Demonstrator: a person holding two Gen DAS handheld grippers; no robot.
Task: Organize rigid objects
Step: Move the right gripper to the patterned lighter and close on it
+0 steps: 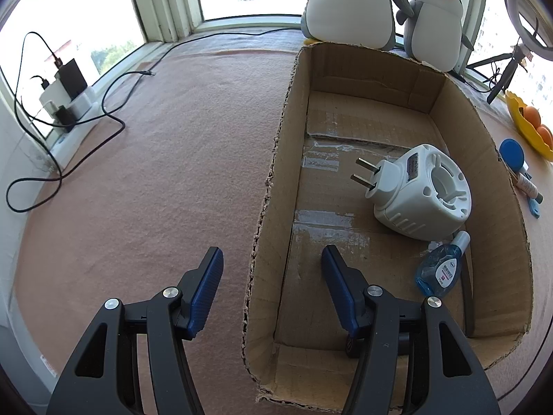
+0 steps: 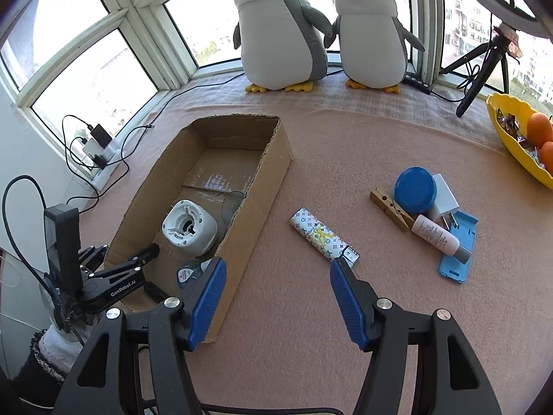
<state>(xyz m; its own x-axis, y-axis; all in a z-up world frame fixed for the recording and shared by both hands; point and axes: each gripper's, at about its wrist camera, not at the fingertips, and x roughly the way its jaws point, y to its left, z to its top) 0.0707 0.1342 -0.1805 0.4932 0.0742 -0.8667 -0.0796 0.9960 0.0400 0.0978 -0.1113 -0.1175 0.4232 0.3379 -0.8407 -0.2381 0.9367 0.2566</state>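
Note:
An open cardboard box (image 1: 449, 103) lies on the pink cloth. Inside it are a white plug-in device (image 1: 421, 193) and a small clear blue bottle (image 1: 439, 269). My left gripper (image 1: 273, 259) is open and straddles the box's near left wall, one finger inside and one outside, without pressing on it. My right gripper (image 2: 276, 269) is open and holds nothing, just right of the box (image 2: 273, 173). A patterned tube (image 2: 323, 235) lies just ahead of its right finger. Further right sit a blue-lidded jar (image 2: 414, 188), a wooden clothespin (image 2: 390, 209), a white charger (image 2: 446, 197), a pink tube (image 2: 439, 237) and a blue case (image 2: 459, 252).
Two plush penguins (image 2: 280, 34) stand at the window behind the box. A yellow bowl with oranges (image 2: 508, 138) sits at the far right beside a black tripod (image 2: 480, 72). A power strip with chargers and black cables (image 2: 100, 145) lies along the left window ledge.

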